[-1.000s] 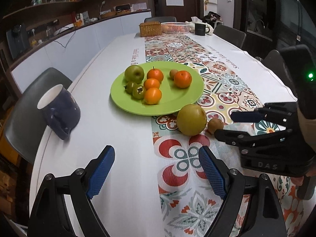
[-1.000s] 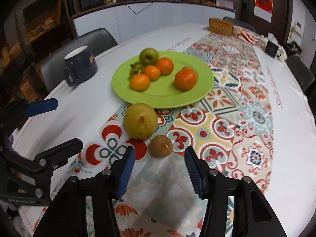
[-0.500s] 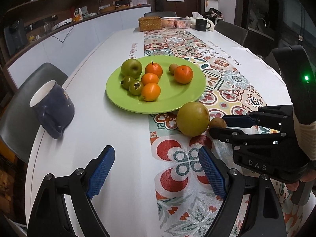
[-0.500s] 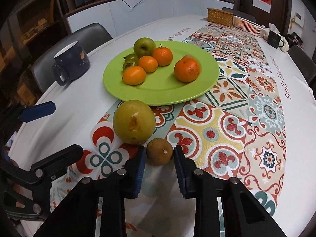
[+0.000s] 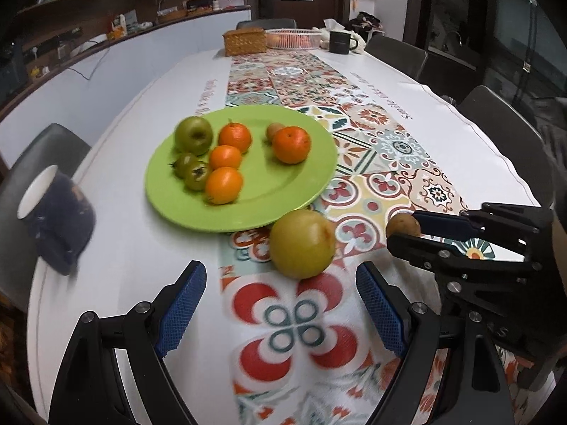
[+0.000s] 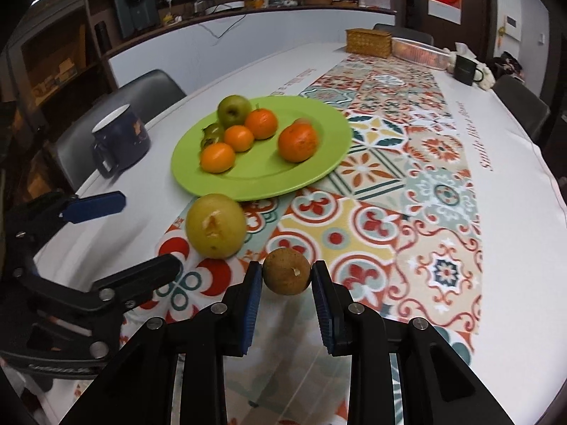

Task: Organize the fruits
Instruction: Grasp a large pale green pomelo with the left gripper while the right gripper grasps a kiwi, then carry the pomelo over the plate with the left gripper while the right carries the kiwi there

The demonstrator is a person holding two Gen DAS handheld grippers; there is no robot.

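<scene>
A small brown fruit (image 6: 287,271) sits between the blue pads of my right gripper (image 6: 286,279), which is shut on it just over the patterned runner; the same small brown fruit (image 5: 403,225) shows in the left wrist view. A large yellow pear (image 5: 302,243) lies on the runner just ahead of my left gripper (image 5: 280,304), whose jaws stand wide open and empty. The yellow pear (image 6: 215,225) is left of the held fruit. Beyond it, the green plate (image 5: 283,191) carries a green apple (image 5: 194,135), several oranges and two small green fruits.
A dark blue mug (image 5: 56,219) stands at the table's left edge, by a grey chair (image 6: 120,106). At the far end are a wicker basket (image 5: 244,40), a white basket (image 5: 294,38) and a black mug (image 5: 340,42). More chairs line the right side.
My right gripper went forward around the small brown fruit and its jaws came together on it. My left gripper moved closer to the yellow pear, still wide open.
</scene>
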